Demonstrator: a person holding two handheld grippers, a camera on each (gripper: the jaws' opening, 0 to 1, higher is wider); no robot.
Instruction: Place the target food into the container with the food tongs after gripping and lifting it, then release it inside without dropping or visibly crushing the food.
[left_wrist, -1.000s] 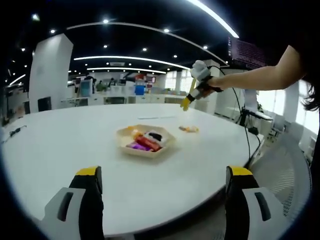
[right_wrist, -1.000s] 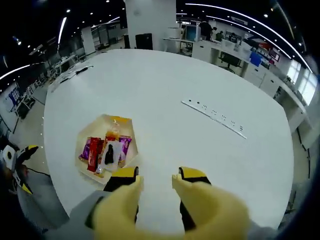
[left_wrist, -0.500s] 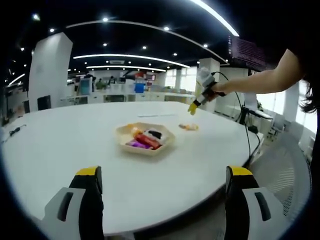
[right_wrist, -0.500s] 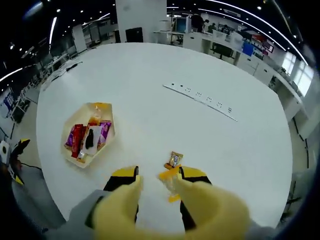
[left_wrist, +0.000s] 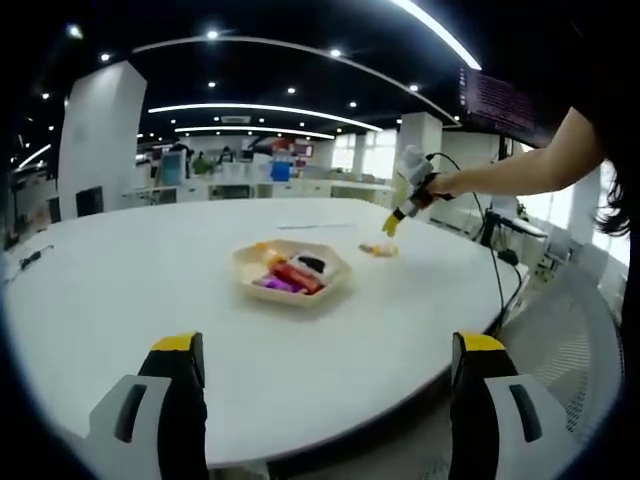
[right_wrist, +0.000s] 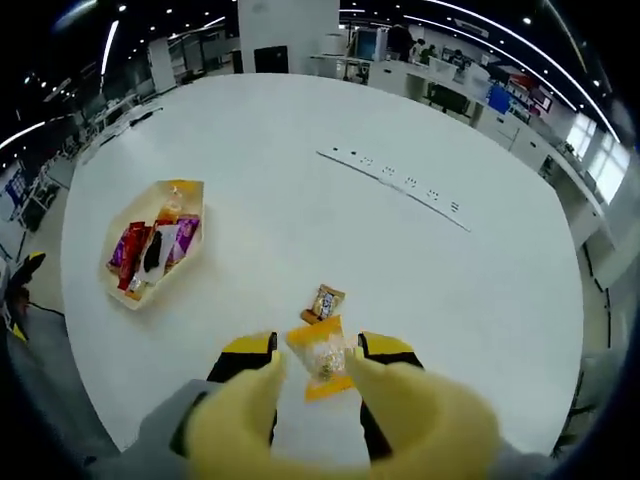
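Note:
A beige hexagonal tray (left_wrist: 300, 298) holding several wrapped snacks sits mid-table; in the right gripper view this tray (right_wrist: 128, 300) lies to the left. An orange-wrapped snack (right_wrist: 320, 360) lies on the table between the jaws of my right gripper (right_wrist: 318, 352), which stands open just over it. A smaller brown-wrapped snack (right_wrist: 323, 302) rests just beyond it. In the left gripper view a person's arm holds the right gripper (left_wrist: 392, 222) close above the loose snacks (left_wrist: 378, 250), to the right of the tray. My left gripper (left_wrist: 328, 345) is wide open, at the near table edge.
The round white table (left_wrist: 150, 300) has a row of sockets (right_wrist: 395, 185) set into it beyond the snacks. A cable (left_wrist: 495, 290) hangs off the table's right side. Office desks and a white pillar (left_wrist: 100, 150) stand behind.
The right gripper has moved down and away from the tray to the loose snacks; the orange snack now lies between its jaws. The left gripper has held still.

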